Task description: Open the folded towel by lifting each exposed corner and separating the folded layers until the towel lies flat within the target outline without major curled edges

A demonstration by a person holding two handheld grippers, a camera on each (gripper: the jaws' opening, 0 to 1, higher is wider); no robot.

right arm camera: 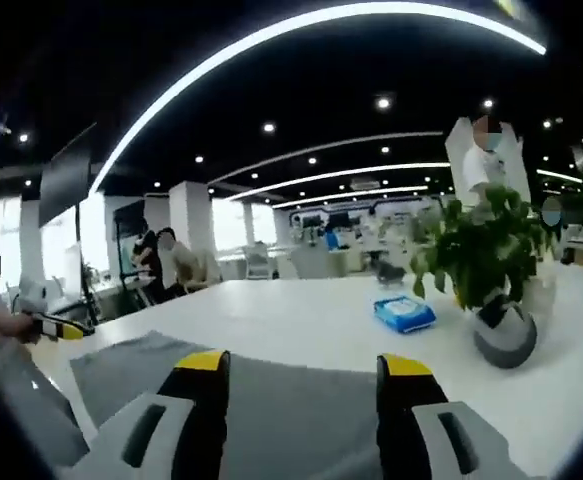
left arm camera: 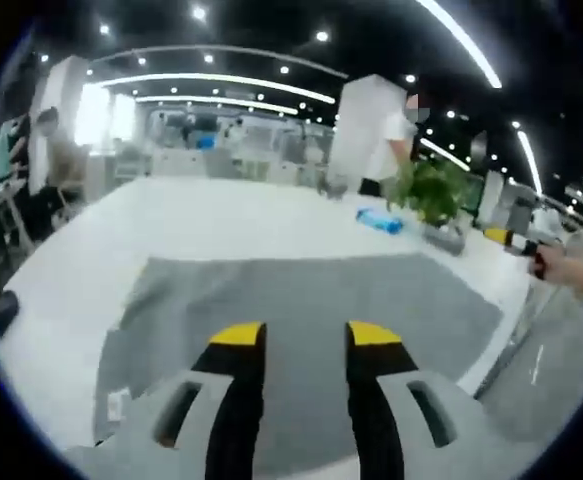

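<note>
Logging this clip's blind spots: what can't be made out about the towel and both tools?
- Towel near edge: left gripper view, hidden behind the left tool.
- Towel right side: right gripper view, hidden behind the right tool.
- Fold layers and curled edges: blurred in both views.
- Target outline: cannot be made out on the table.

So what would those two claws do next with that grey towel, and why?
Probably lower the left gripper to the grey towel and check its edges. The towel already looks spread on the white table, and both the left and the right gripper hover open, holding nothing.
</note>
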